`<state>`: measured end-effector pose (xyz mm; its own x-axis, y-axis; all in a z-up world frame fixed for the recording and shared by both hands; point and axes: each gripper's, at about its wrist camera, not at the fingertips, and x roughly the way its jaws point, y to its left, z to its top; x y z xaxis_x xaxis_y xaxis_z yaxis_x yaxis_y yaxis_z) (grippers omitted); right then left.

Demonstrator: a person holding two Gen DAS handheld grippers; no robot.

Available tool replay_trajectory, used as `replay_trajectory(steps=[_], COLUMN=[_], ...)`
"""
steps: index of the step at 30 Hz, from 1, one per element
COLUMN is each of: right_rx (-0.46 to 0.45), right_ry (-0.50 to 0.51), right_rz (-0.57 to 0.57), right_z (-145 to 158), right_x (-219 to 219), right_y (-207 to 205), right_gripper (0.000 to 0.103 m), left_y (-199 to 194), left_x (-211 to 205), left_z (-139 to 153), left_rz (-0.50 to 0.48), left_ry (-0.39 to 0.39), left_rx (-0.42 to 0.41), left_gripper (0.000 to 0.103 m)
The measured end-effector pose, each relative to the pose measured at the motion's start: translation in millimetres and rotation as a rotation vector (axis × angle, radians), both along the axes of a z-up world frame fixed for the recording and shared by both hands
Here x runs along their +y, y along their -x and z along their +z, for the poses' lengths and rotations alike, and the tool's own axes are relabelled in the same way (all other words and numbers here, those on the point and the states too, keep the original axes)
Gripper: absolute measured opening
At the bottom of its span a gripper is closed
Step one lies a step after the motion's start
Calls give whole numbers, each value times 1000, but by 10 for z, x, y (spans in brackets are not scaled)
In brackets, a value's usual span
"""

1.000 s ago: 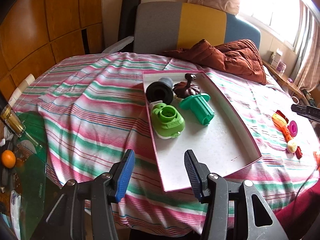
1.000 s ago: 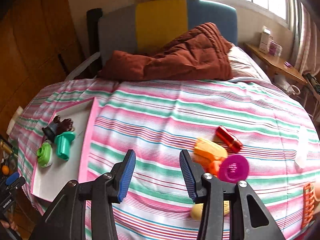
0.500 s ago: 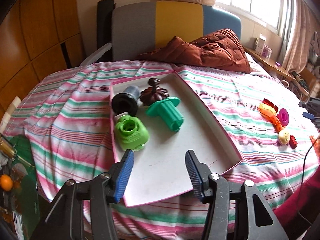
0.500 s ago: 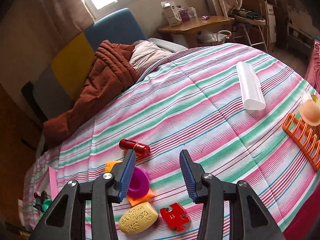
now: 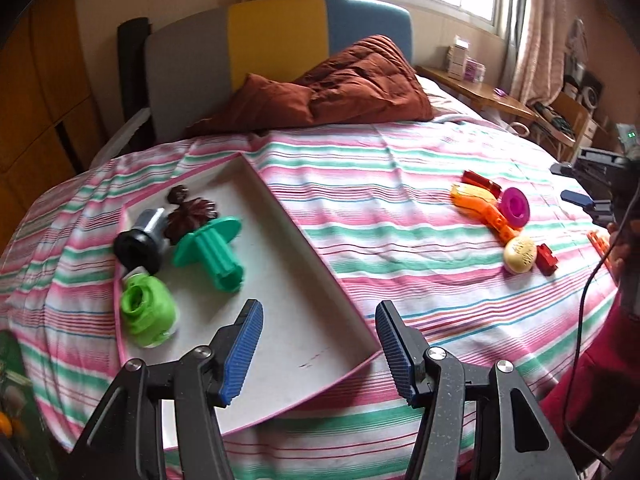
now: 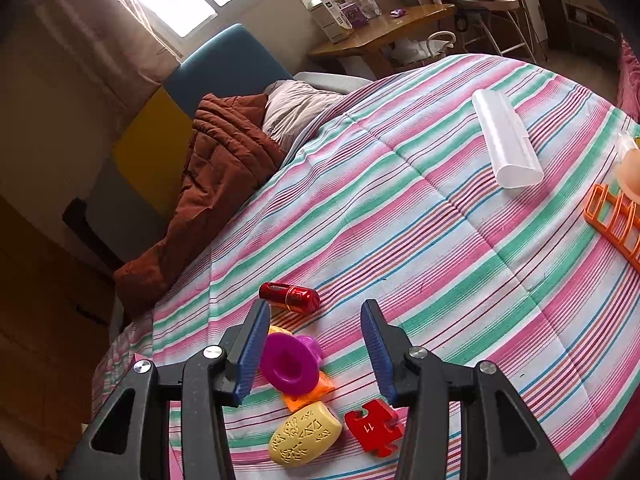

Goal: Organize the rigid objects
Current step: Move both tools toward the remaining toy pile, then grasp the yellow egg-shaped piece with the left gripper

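Observation:
A white tray with a pink rim (image 5: 304, 264) lies on the striped bed and holds a lime green piece (image 5: 148, 308), a teal flanged piece (image 5: 212, 252), a black cylinder (image 5: 140, 240) and a dark brown flower piece (image 5: 190, 216). My left gripper (image 5: 320, 350) is open and empty above the tray's near end. My right gripper (image 6: 316, 350) is open and empty just above a magenta spool (image 6: 290, 364), beside a red capsule (image 6: 290, 298), an orange piece (image 6: 310, 394), a yellow embossed piece (image 6: 306, 436) and a red puzzle piece (image 6: 374, 426). The same cluster shows in the left wrist view (image 5: 500, 216).
A brown quilt (image 5: 340, 88) lies at the headboard. A white tube (image 6: 506, 140), an orange rack (image 6: 616, 216) and a peach object (image 6: 632, 170) lie at the bed's right side. A wooden side table (image 6: 384, 30) stands beyond. Bed edges drop off left and near.
The left gripper has swung right along the tray's near end. The right gripper has turned toward the toy cluster and come closer, its jaws now above the magenta spool. Both stay open.

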<state>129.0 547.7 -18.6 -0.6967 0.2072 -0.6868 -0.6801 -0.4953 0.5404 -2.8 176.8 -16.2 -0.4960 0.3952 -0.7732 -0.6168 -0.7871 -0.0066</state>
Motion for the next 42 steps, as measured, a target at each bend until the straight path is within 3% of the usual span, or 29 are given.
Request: replay_trajectory(steps=[6,10,13,15,18,26,36,38,39,40,42], right_rx=[-3,6,12,13,14,27,20,15,11,8,0], right_ry=[2,3,14,18,24,53,61,60,58,55,50], right_rz=[13,15,15,19,24,22,18,18,18,21,23], right_z=[-6,-1,-10,-16,-22,-51,-65,-66,-65,-63,-60], right_x=[-19,-17,-10,-6,-1,34,37,33,29,23,16], right_y=[18,18,18,24,33,33,31,36,43,51,65], right_gripper=[48,48,48,48,48,48,48,48,48,48,48], left_y=[-60,-155,-257,-311,-363,-317,-218,-208,-218,-239,-260], left_x=[571,1052,1398,1601,1846,2273,2408,2423,2431,2433,2385], left_z=[-61,-115,-175,-223,-287,-449,-651,-665,-653,-639,-635], left_rz=[-174,-321,-421,-478,-538,-578,-572,-564,-568,-576,-571], left_ry=[-7,-19,-3,8,22,52,60,54,54,58,63], left_rx=[-45,-68,-65,-66,-81,-119,-189,-176,-172,-165,-154], left_gripper=[60,70,72,81,81,81,80,73,54,42,42])
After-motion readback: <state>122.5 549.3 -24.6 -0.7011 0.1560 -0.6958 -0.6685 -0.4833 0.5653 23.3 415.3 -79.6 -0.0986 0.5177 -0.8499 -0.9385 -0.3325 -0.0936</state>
